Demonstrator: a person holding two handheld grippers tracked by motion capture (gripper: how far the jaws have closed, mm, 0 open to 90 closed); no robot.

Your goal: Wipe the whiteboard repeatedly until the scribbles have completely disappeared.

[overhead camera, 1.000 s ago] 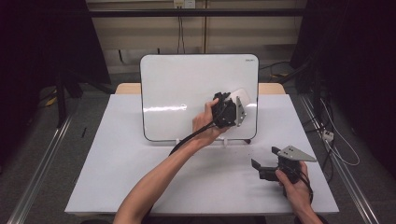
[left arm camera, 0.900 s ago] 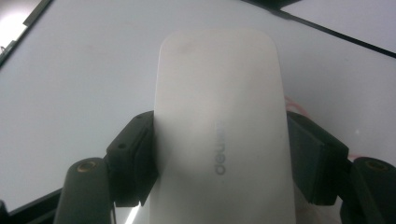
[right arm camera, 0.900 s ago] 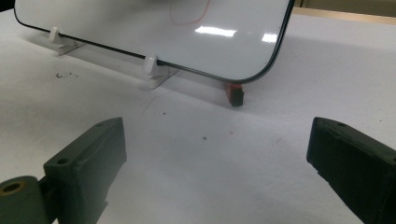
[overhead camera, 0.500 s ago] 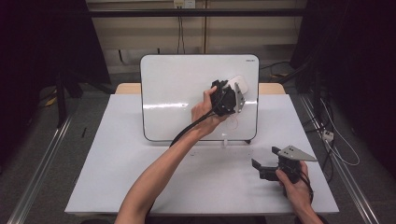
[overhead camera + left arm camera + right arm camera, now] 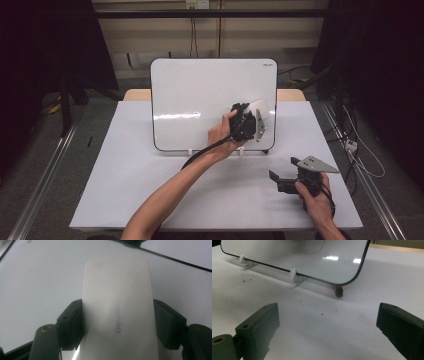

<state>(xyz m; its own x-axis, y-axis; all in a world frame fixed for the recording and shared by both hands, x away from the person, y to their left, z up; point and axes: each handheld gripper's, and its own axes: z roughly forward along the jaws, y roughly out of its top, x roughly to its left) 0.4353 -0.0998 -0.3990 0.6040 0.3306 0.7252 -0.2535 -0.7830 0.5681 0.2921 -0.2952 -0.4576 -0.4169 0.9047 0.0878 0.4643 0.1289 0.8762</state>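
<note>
Clamping a white, smooth, rounded plastic eraser block (image 5: 117, 312) between its two black jaws, the left gripper (image 5: 250, 112) holds the block flat against the lower right area of the white, glossy, black-edged whiteboard (image 5: 200, 95). The board stands tilted on small white clips at the back of the white table (image 5: 125, 190). Right gripper (image 5: 280, 177) rests low over the table's right front, well apart from the board, its jaws wide apart with nothing between them.
</note>
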